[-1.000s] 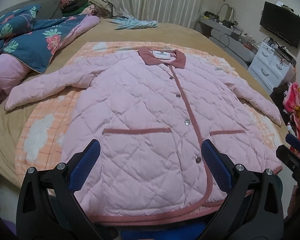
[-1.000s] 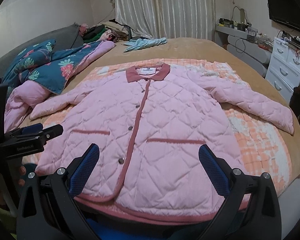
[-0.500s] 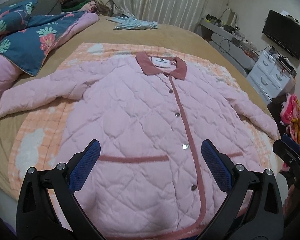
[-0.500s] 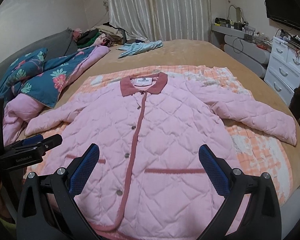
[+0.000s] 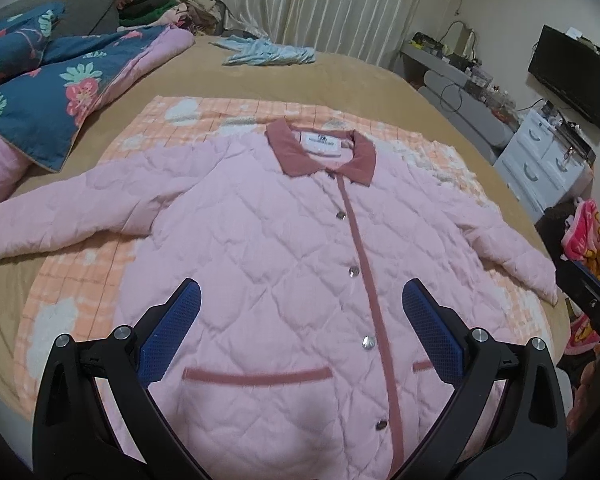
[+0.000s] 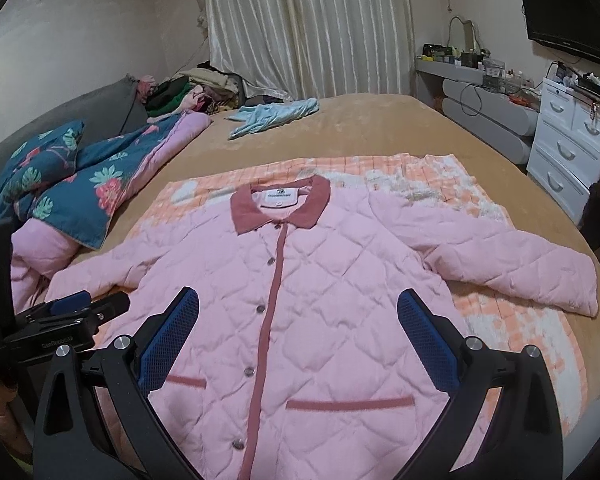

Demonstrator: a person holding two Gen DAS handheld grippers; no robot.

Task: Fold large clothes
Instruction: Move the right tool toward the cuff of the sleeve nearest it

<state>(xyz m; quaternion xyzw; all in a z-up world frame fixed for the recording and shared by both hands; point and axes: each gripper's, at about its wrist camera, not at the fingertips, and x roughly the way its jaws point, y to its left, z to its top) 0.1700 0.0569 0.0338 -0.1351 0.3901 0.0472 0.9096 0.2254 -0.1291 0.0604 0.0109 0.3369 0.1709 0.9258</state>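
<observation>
A pink quilted jacket (image 5: 292, 248) with a dark rose collar lies flat and buttoned, front up, on an orange checked blanket (image 5: 80, 288), both sleeves spread out. It also shows in the right wrist view (image 6: 324, 292). My left gripper (image 5: 300, 336) is open and empty, hovering over the jacket's lower left front above the pocket. My right gripper (image 6: 298, 340) is open and empty over the lower right front. The left gripper also shows at the left edge of the right wrist view (image 6: 72, 308).
The tan bed (image 6: 380, 128) carries a blue floral quilt (image 5: 48, 92) at the left, a light blue garment (image 5: 268, 52) at the far side and a clothes pile by the curtain. White drawers (image 6: 572, 148) and a TV (image 5: 572, 76) stand to the right.
Both grippers have moved forward over the jacket, from its hem toward its middle. The hem has dropped out of view. Both stayed open.
</observation>
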